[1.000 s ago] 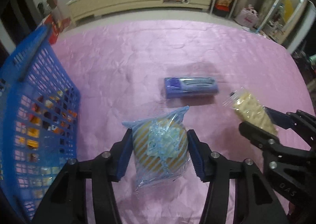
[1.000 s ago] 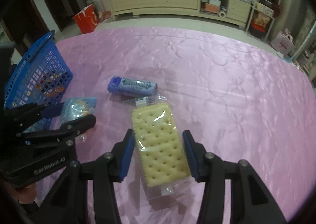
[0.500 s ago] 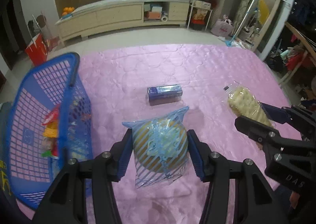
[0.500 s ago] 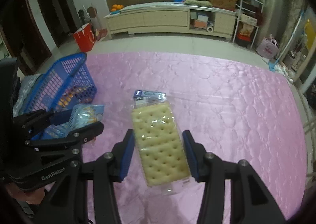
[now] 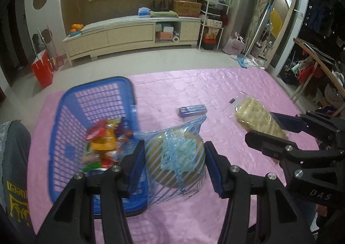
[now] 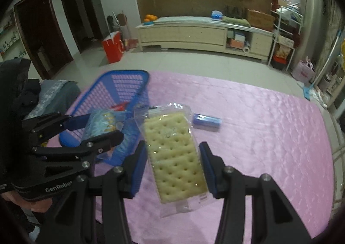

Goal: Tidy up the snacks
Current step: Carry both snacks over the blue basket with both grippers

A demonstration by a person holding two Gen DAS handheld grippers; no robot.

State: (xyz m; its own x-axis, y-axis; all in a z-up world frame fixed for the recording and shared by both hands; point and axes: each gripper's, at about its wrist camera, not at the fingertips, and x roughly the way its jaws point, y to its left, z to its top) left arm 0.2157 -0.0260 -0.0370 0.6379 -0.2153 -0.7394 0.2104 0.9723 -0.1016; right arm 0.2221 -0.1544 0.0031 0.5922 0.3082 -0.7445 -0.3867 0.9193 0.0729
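My left gripper (image 5: 174,168) is shut on a round pastry in a blue-striped clear bag (image 5: 174,157), held above the pink table just right of the blue basket (image 5: 94,101). My right gripper (image 6: 173,168) is shut on a clear pack of pale crackers (image 6: 174,153), held above the table. The cracker pack also shows in the left wrist view (image 5: 256,117), and the pastry bag in the right wrist view (image 6: 103,123). The basket (image 6: 125,84) holds several colourful snack packets (image 5: 101,140). A blue-purple wrapped bar (image 5: 192,110) lies on the table beyond both grippers; it also shows in the right wrist view (image 6: 207,122).
The table has a pink quilted cover (image 6: 269,127). A grey garment (image 5: 13,157) lies at the table's left edge. Beyond the table are a tiled floor, a red bag (image 6: 112,47) and a long low cabinet (image 5: 133,33).
Both grippers have risen well above the table with their snacks still held. The left gripper has moved toward the basket, whose inside now shows.
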